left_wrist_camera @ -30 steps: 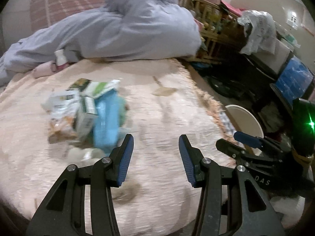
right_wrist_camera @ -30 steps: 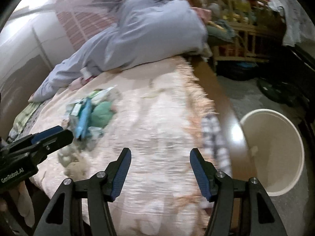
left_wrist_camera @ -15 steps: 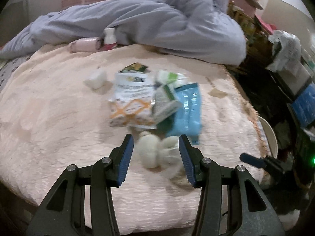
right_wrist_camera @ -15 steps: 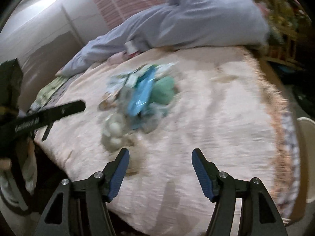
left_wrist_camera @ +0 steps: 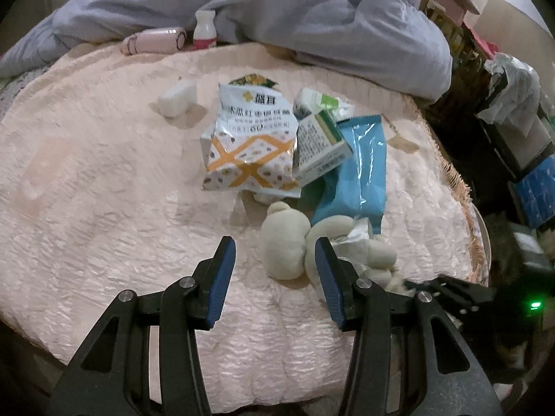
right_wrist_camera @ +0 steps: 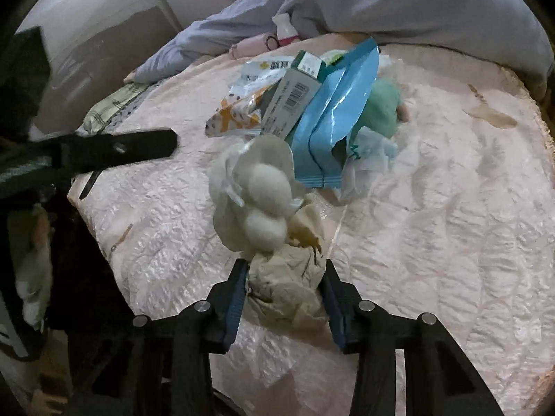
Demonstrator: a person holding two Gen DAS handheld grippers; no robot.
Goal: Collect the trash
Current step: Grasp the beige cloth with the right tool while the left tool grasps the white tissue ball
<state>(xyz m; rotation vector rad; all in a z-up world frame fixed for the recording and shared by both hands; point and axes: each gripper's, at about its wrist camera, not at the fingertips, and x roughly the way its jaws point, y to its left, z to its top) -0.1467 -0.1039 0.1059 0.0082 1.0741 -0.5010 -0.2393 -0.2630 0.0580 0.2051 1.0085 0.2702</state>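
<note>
A heap of trash lies on the pink bedspread (left_wrist_camera: 104, 190): a white-and-orange snack bag (left_wrist_camera: 249, 152), a green-and-white carton (left_wrist_camera: 319, 145), a blue packet (left_wrist_camera: 360, 173) and cream tissue balls (left_wrist_camera: 284, 242). My left gripper (left_wrist_camera: 274, 253) hovers open over the near edge of the heap, one tissue ball just inside its right finger. In the right wrist view the same bag (right_wrist_camera: 242, 104), carton (right_wrist_camera: 295, 100), packet (right_wrist_camera: 340, 104) and tissue balls (right_wrist_camera: 263, 194) sit behind a crumpled beige paper wad (right_wrist_camera: 284, 287). My right gripper (right_wrist_camera: 284, 270) is closing on that wad, pads touching its sides.
A grey duvet (left_wrist_camera: 277, 10) is bunched along the far side of the bed, with a pink case (left_wrist_camera: 152, 40) and a small bottle (left_wrist_camera: 204, 34) against it. A lone white tissue wad (left_wrist_camera: 177, 98) lies left of the heap. A pale bin rim (left_wrist_camera: 484, 242) shows past the bed's right edge.
Both grippers swung over to the trash heap and came lower. The right jaws narrowed around the beige paper wad. The left jaws kept the same gap.
</note>
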